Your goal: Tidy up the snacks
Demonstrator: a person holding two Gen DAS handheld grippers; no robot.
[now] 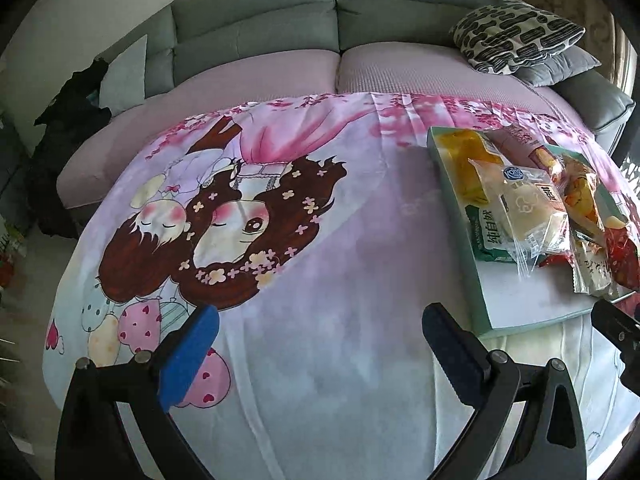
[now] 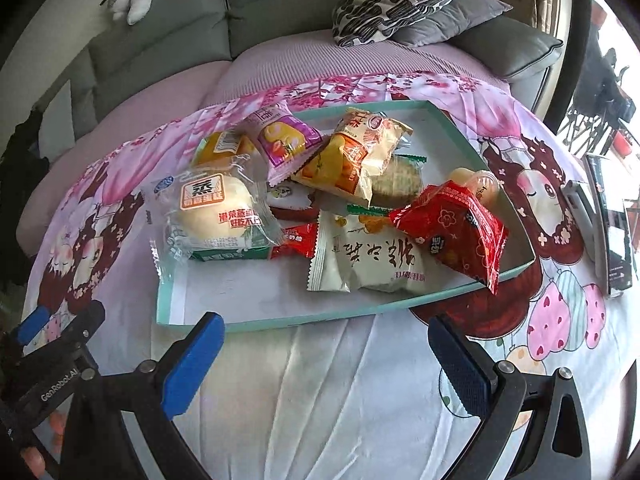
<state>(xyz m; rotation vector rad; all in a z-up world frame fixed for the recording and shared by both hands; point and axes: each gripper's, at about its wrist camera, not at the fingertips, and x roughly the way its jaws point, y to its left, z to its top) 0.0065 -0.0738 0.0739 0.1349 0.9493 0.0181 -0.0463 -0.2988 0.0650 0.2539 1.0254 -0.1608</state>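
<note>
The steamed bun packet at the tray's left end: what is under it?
The steamed bun packet lies on a green-and-white carton and overlaps a yellow packet behind it, all inside the teal tray. How far the carton extends beneath is hidden.

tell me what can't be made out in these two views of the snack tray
- Left wrist view: the tray's right side and the red packet are cut off by the frame edge.
- Right wrist view: the green carton lies mostly under the steamed bun pack; its label is hidden.
- Right wrist view: the dark devices at the right edge are distorted; unidentifiable.
- Both grippers, left and right, are open, empty.
</note>
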